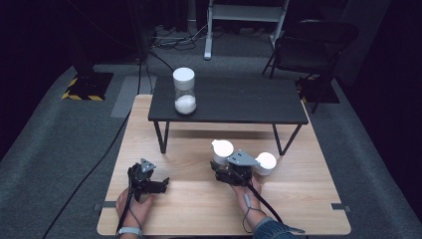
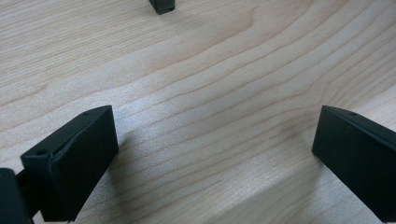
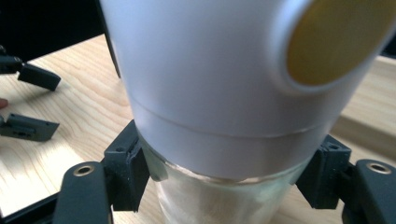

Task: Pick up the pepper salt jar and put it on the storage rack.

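My right gripper (image 1: 222,165) is shut on the glass body of a jar with a tall white lid (image 1: 222,148), held just above the wooden table (image 1: 308,199). In the right gripper view the black pads (image 3: 127,171) clamp the clear glass (image 3: 219,200) just under the white lid (image 3: 210,93), which has a round yellow patch (image 3: 334,37). A second white-lidded jar (image 1: 265,163) stands just right of that gripper. My left gripper (image 1: 161,184) rests low at the table's front left, its jaws open over bare wood (image 2: 217,140).
A low black table (image 1: 234,102) stands on the far half of the wooden one, with a jar of white powder (image 1: 184,91) on its left part. One of its legs (image 2: 162,5) is ahead of the left gripper. A dark chair (image 1: 311,42) stands behind.
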### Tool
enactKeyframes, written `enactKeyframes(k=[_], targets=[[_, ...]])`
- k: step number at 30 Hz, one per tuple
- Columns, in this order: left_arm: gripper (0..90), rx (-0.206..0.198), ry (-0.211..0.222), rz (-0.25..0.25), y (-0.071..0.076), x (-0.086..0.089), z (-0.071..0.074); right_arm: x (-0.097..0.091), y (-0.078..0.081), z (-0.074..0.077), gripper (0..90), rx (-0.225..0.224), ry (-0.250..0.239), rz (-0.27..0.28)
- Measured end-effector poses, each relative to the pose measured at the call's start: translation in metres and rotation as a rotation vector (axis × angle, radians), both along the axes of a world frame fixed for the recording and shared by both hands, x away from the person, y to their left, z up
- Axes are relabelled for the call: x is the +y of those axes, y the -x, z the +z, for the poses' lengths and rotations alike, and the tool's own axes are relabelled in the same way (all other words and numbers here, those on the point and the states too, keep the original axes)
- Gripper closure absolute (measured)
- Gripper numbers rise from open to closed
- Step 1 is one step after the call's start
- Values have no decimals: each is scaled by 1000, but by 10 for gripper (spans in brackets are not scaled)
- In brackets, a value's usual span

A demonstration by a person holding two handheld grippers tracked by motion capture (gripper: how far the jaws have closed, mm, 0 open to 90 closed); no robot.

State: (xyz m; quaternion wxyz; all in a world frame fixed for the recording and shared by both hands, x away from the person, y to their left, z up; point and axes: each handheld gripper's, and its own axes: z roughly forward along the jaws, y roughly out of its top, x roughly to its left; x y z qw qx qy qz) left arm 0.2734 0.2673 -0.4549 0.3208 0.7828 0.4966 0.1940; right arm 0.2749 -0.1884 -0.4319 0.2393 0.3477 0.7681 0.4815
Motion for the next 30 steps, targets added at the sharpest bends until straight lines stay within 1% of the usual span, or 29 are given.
enactKeyframes(k=[6,10,16,19,21,26,30], targets=[[4,0,0,0,0,0,0,-7,0,20,303,-13,-4,5],[4,0,0,0,0,0,0,-9,-1,33,304,-25,1,13],[4,0,0,0,0,0,0,-11,-4,52,303,-40,-4,22],[4,0,0,0,0,0,0,-12,-7,63,304,-28,-10,23],[4,0,0,0,0,0,0,-13,-8,70,303,-29,-9,26],[4,0,0,0,0,0,0,-15,-10,83,304,-45,-11,19],[4,0,0,0,0,0,0,-18,-11,93,303,-67,-10,12]])
